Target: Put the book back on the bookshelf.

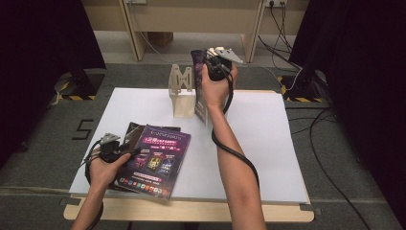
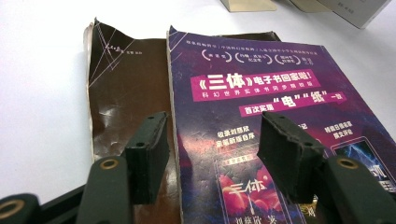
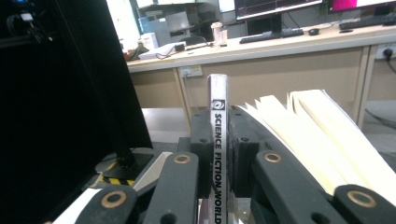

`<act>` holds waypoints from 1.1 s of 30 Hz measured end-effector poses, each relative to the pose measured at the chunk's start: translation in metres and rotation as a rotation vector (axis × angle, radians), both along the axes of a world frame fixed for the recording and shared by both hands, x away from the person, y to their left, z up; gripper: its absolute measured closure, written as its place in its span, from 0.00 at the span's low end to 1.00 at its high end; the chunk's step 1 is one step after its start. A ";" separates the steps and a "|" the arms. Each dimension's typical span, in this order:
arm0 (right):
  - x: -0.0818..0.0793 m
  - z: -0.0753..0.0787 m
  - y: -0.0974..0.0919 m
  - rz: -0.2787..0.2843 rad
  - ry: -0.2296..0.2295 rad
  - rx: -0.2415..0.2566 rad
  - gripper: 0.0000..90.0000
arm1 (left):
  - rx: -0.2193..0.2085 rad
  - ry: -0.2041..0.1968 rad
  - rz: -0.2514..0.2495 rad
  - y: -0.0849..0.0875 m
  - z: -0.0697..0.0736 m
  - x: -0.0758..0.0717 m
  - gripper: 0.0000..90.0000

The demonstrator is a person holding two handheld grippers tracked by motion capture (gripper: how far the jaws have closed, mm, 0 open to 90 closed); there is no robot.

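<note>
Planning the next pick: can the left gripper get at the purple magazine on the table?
Probably yes. The left gripper hangs open right over the purple magazine, which lies on top of the brown one, with nothing between.

High view looks fwd and down on the whole table (image 1: 268,143). Left gripper view sits close over the purple book (image 2: 280,121), near the table's front-left corner; high view shares that book (image 1: 155,158). Right gripper view faces level, away past the table's far edge
</note>
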State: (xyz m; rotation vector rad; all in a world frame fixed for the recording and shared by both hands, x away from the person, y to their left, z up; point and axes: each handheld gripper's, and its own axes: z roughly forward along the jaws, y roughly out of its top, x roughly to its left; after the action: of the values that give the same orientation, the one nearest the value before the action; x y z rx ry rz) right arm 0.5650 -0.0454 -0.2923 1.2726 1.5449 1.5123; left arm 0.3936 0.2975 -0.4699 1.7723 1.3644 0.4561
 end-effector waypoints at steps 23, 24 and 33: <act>-0.087 -0.025 -0.030 0.071 -0.021 -0.106 0.92 | 0.004 0.007 0.014 0.001 0.001 -0.003 0.46; -0.091 -0.027 -0.033 0.076 -0.018 -0.108 0.92 | 0.003 0.007 0.015 0.001 0.001 -0.003 0.46; -0.113 -0.040 -0.051 0.084 -0.003 -0.107 0.91 | 0.002 0.002 0.017 0.000 0.001 -0.003 0.46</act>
State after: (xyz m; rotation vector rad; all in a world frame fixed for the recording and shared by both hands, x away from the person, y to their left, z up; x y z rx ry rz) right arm 0.4525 -0.0962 -0.3325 1.1572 1.6730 1.4616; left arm 0.3904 0.2976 -0.4687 1.7648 1.3817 0.4655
